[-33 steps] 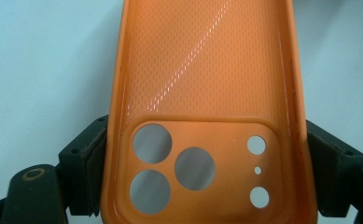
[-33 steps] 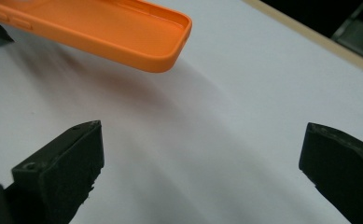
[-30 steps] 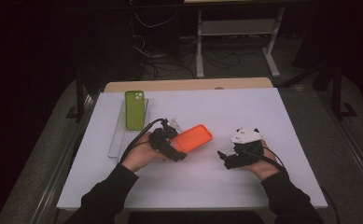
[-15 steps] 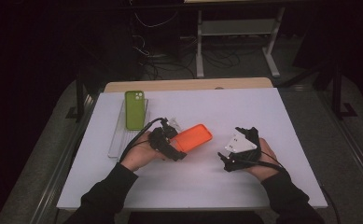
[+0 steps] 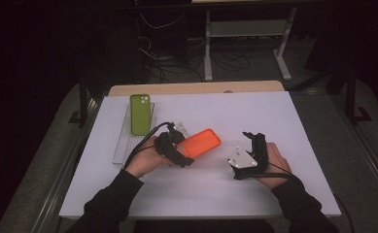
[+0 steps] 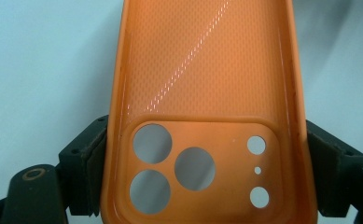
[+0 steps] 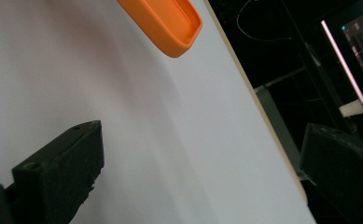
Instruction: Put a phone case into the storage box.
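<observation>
- High view, far left: a green phone (image 5: 141, 114) lies face down on a clear tray (image 5: 122, 145) at the left side of the white bench (image 5: 254, 116), apart from the work in hand.
- Next to the right, the left claw (image 5: 185, 154) is clenched on the camera end of an orange phone case (image 5: 203, 142), holding it just off the bench with its far end pointing up and right.
- Left gripper view: the pads press on the two long side walls of the orange phone case (image 6: 207, 93), beside the camera cut-outs, open side up.
- Judgement: the case looks light, thin and rubbery, so it should flex under a hard squeeze; the glossy inside may be slippery.
- Judgement: the thicker rim near the camera block or a corner is the stiffest place to hold.
- Farthest right, the right claw (image 5: 255, 137) is released, jaws wide with nothing between them, well apart from the case.
</observation>
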